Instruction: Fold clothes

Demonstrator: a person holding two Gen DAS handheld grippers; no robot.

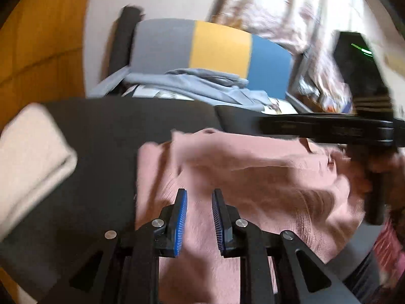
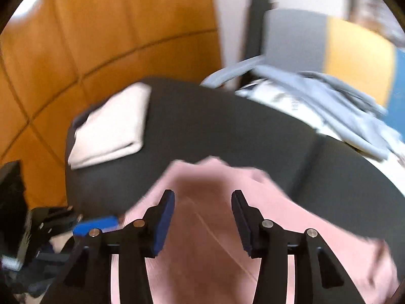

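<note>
I am seeing the pink knit garment (image 1: 253,177) lying centre-to-lower frame beneath both tools; left gripper (image 1: 200,217) is standing narrowly spread, right gripper (image 2: 202,220) wider, neither pinching cloth, both equally near.

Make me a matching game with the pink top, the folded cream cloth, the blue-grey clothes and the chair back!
Things:
1. pink top
2. cream cloth
3. blue-grey clothes
4. chair back

Descriptions:
A. grey, yellow and blue stripes
B. folded neatly at the far left of the dark surface
C. crumpled right under both hand-held grippers
D. heaped loosely on the chair

Pairs: 1-C, 2-B, 3-D, 4-A
</note>
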